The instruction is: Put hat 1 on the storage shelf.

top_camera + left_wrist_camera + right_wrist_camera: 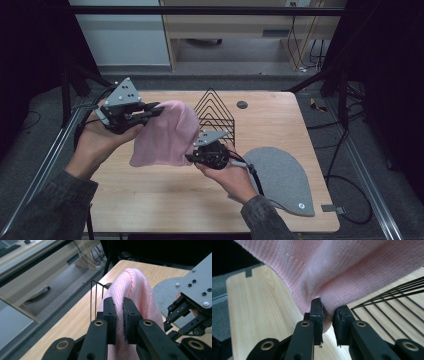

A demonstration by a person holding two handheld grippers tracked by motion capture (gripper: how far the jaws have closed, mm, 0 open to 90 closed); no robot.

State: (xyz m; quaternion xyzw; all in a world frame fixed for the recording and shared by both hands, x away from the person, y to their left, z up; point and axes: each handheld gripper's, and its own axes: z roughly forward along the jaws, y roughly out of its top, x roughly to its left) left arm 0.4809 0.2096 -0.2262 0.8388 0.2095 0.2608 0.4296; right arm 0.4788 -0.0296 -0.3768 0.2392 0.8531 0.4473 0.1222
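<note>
Pink knitted beanie: hanging stretched above the tabletop's middle, left tool clamping its crown, right tool clamping its rim, spreading it for handling.

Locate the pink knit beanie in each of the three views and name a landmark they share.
High view: the pink knit beanie hangs left of centre, between the left gripper and the right gripper.
Left gripper view: centre, clamped between the jaws.
Right gripper view: across the top, its edge pinched between the jaws.
Shared landmark: the black wire rack.
</note>
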